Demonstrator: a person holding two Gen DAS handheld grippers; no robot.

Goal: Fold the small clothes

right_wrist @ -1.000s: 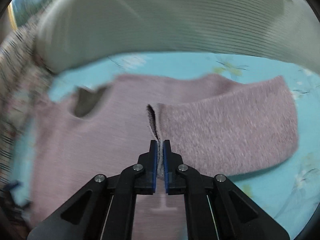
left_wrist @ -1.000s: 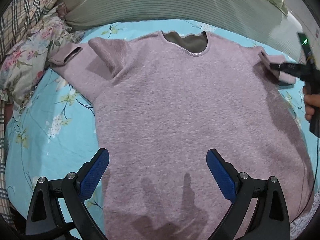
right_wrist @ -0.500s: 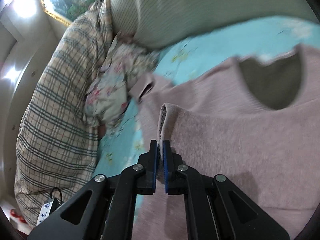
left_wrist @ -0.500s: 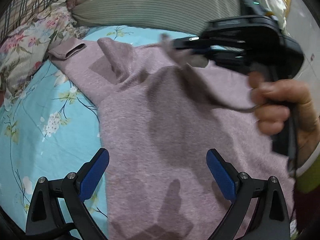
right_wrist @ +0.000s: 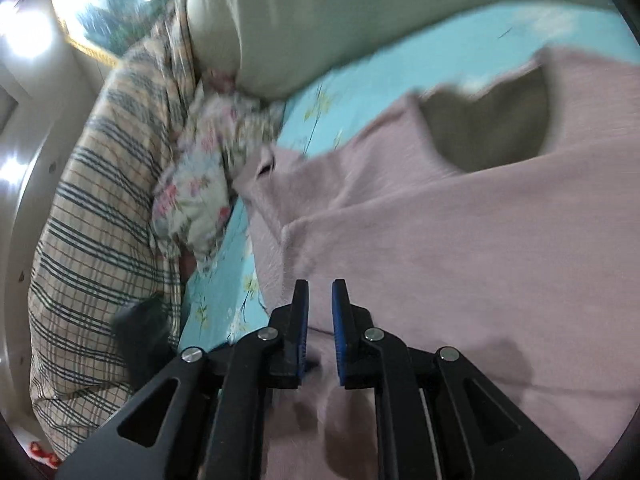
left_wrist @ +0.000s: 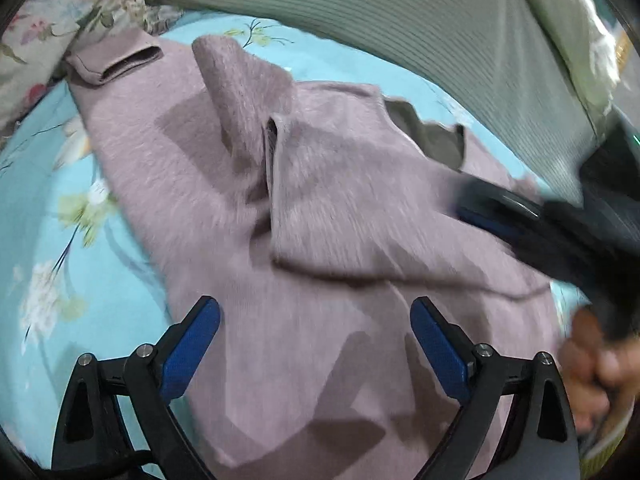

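The left tool (left_wrist: 315,342) is hovering wide open over the near hem of one mauve sweater (left_wrist: 320,360); the right tool (right_wrist: 320,312) is standing slightly parted, gripping nothing; the sweater is lying on the turquoise bed sheet (left_wrist: 48,248), neckline (left_wrist: 432,140) pointing far, one sleeve (left_wrist: 340,200) folded across its chest; bare sheet is showing left; pillows (left_wrist: 400,12) are bordering the far edge.
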